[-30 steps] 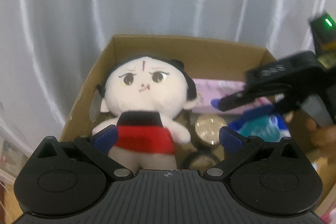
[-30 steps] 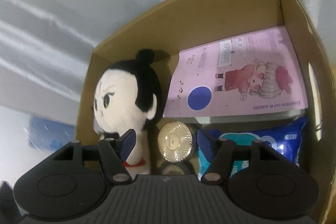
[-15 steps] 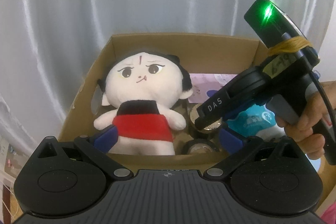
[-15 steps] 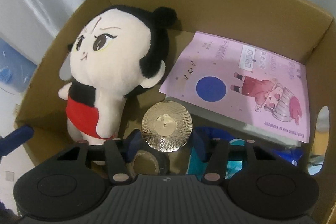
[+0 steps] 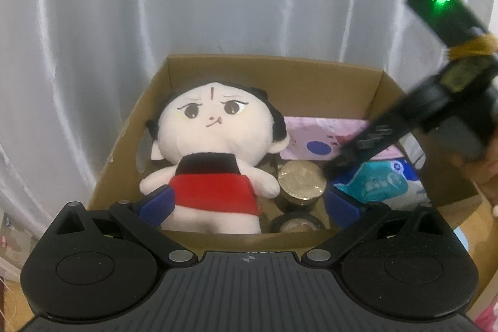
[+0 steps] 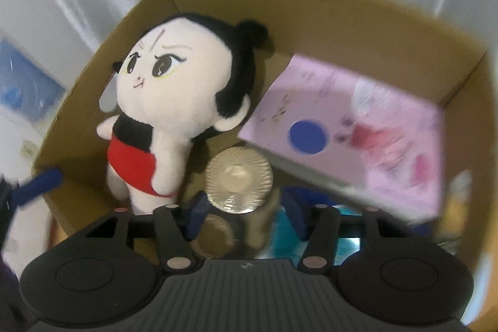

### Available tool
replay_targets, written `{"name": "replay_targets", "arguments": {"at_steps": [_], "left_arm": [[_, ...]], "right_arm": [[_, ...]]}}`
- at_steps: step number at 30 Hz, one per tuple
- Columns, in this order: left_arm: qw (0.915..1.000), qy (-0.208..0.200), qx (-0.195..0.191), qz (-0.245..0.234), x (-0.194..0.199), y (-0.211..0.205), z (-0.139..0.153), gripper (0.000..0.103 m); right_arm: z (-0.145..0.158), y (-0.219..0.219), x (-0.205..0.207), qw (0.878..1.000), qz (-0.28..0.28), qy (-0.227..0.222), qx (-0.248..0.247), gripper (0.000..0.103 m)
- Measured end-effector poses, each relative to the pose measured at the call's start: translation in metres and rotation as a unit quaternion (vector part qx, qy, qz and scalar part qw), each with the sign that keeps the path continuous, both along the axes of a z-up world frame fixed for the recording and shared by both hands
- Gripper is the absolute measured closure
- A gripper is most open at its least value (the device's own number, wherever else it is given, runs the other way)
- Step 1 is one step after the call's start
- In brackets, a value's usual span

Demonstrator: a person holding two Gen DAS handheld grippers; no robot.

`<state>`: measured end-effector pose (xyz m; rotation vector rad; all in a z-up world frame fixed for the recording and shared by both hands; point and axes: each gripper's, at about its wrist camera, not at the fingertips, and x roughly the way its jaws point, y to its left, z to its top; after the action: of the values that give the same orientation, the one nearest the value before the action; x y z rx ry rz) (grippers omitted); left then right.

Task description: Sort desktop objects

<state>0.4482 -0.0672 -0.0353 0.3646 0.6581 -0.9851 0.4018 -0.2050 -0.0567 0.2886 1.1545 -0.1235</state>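
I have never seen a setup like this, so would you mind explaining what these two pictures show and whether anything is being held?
There is no robot arm here: a person holds a two-finger gripper in each hand, and each picture comes from a fisheye camera on one gripper, looking along its blue-tipped fingers. Both look down into a cardboard box. Inside are a plush doll, a pink booklet, a gold-lidded jar, a roll of tape and a blue packet. The left gripper is open and empty. The right gripper is opening above the jar and holds nothing; the left view also shows it, with the person's hand.
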Motion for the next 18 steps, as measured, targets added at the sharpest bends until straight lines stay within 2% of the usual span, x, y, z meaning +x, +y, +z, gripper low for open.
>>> {"name": "replay_targets", "arguments": {"at_steps": [3,7,9,10,14,18], "left_arm": [[0.9999,0.014,-0.003,0.001,0.005,0.002,-0.002,0.000],[0.9999,0.011,0.005,-0.008,0.003,0.001,-0.005,0.000],[0.9999,0.005,0.006,-0.010,0.001,0.002,-0.006,0.000],[0.9999,0.003,0.005,-0.011,0.001,0.002,-0.005,0.000],[0.9999,0.006,0.001,-0.014,0.001,0.005,-0.003,0.000],[0.9998,0.006,-0.001,-0.018,0.000,0.007,-0.002,0.000]], "right_arm": [[0.004,-0.008,-0.008,0.999,0.007,0.041,-0.034,0.030],[-0.016,-0.018,-0.010,0.993,0.006,0.107,-0.052,0.028],[-0.022,-0.016,-0.009,0.992,0.013,0.116,-0.055,0.013],[-0.024,-0.014,-0.008,0.991,0.016,0.118,-0.057,0.012],[-0.023,-0.007,-0.007,0.991,0.011,0.121,-0.052,0.012],[-0.018,-0.001,-0.006,0.992,0.025,0.117,-0.028,0.019]]}}
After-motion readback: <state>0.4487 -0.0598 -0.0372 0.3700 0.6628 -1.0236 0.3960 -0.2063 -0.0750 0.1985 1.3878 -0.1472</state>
